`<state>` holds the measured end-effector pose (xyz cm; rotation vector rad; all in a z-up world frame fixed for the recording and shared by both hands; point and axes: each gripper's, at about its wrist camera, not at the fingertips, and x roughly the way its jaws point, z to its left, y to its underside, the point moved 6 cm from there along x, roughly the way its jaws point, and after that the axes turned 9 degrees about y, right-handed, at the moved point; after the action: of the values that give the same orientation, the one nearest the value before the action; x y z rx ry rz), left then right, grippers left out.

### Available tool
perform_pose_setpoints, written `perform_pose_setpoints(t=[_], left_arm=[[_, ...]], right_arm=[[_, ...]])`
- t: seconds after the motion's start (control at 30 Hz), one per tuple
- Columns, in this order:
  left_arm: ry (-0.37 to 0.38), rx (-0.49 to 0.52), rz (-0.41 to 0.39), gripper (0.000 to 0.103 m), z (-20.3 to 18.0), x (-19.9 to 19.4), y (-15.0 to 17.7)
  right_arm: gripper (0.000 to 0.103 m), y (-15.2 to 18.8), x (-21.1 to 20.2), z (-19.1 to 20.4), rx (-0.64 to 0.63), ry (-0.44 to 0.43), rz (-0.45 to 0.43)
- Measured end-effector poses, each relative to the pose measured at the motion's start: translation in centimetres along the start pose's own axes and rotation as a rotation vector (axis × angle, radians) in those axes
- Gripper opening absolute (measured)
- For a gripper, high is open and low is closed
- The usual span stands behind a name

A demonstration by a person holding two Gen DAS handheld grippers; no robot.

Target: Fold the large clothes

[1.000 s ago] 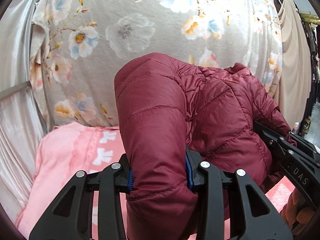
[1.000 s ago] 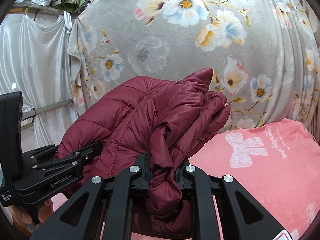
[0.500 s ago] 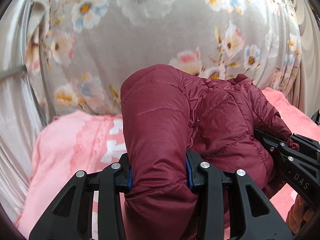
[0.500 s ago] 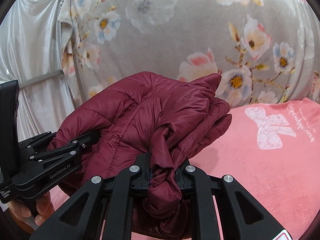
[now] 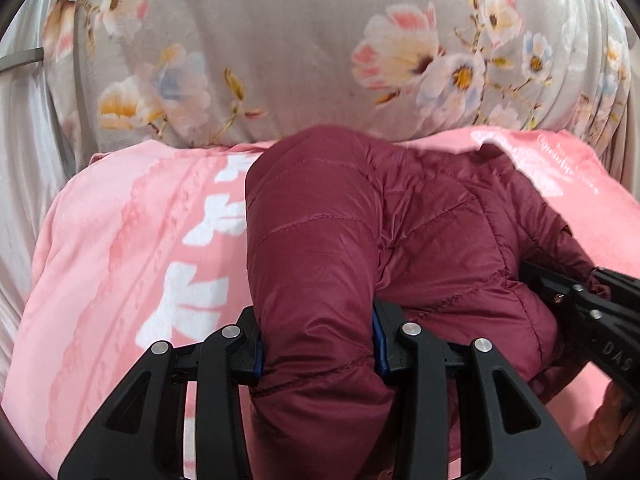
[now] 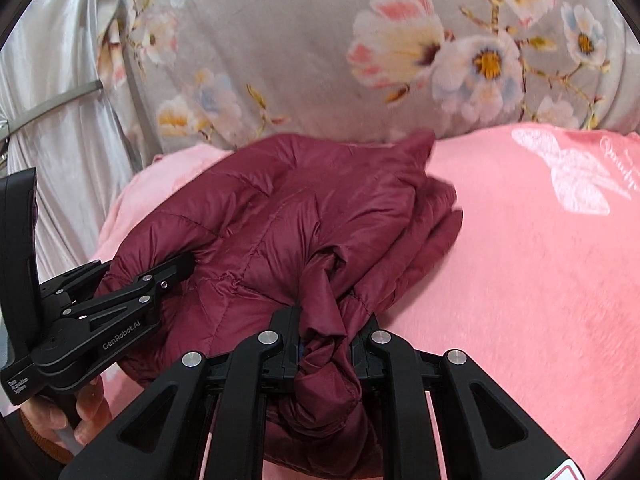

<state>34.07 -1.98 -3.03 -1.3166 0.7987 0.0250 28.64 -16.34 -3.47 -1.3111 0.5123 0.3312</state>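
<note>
- The dark red quilted puffer jacket, bunched, has come down from in front of the grey flowered curtain to just over the pink plush blanket (ready to spread, I'd guess).
- Left tongs still clamp a thick padded roll; right tongs pinch a thin gathered fold.

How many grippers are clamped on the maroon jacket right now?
2. The left gripper pinches a thick puffy fold at the maroon jacket's left end; the right gripper pinches a bunched fold at its right end, above the pink blanket.
</note>
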Motion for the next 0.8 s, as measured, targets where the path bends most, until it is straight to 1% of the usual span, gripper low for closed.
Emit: perform_pose_setpoints(t=[0.07, 0.2, 0.3, 0.37, 0.47, 0.53, 0.57, 0.6, 0.63, 0.67, 0.7, 0.77, 0.8], left_arm=[[-0.005, 0.0, 0.007, 0.04, 0.2, 0.2, 0.7], [-0.016, -0.007, 0.032, 0.048, 0.4, 0.6, 1.6], [-0.023, -0.019, 0.051, 0.051, 0.4, 0.8, 2.1], [-0.024, -0.041, 0.072, 0.054, 0.5, 0.8, 2.2], [-0.03, -0.088, 0.108, 0.061, 0.9, 0.7, 2.4], [-0.056, -0.125, 0.142, 0.073, 1.2, 0.3, 2.7], [-0.071, -0.139, 0.158, 0.075, 1.4, 0.1, 2.9], [-0.086, -0.156, 0.175, 0.078, 1.6, -0.2, 3.1], [-0.1, -0.169, 0.187, 0.081, 1.8, -0.6, 3.3], [-0.121, -0.186, 0.203, 0.084, 2.0, -1.1, 3.4], [-0.139, -0.204, 0.215, 0.089, 2.2, -1.4, 3.6], [-0.177, -0.258, 0.23, 0.09, 2.9, -2.7, 3.6], [-0.186, -0.269, 0.228, 0.09, 3.1, -3.4, 3.4]], right_arm=[[0.014, 0.7, 0.3, -0.2, 0.003, 0.007, 0.018], [0.016, 2.0, 1.2, -1.0, 0.03, 0.023, 0.071], [0.017, 2.3, 1.5, -1.2, 0.044, 0.032, 0.097], [0.02, 2.4, 1.6, -1.2, 0.043, 0.042, 0.111], [0.026, 2.6, 1.4, -1.5, 0.061, 0.054, 0.134], [0.034, 2.7, 0.9, -2.2, 0.088, 0.067, 0.155], [0.038, 2.8, 0.3, -2.7, 0.12, 0.069, 0.169], [0.045, 2.8, -0.1, -3.2, 0.144, 0.074, 0.175], [0.047, 2.8, -0.7, -3.6, 0.169, 0.078, 0.178], [0.048, 2.8, -1.5, -4.2, 0.199, 0.081, 0.176], [0.049, 2.8, -2.3, -4.7, 0.219, 0.087, 0.172], [0.049, 2.5, -4.1, -5.5, 0.23, 0.134, 0.143], [0.048, 2.4, -4.7, -5.5, 0.218, 0.152, 0.134]])
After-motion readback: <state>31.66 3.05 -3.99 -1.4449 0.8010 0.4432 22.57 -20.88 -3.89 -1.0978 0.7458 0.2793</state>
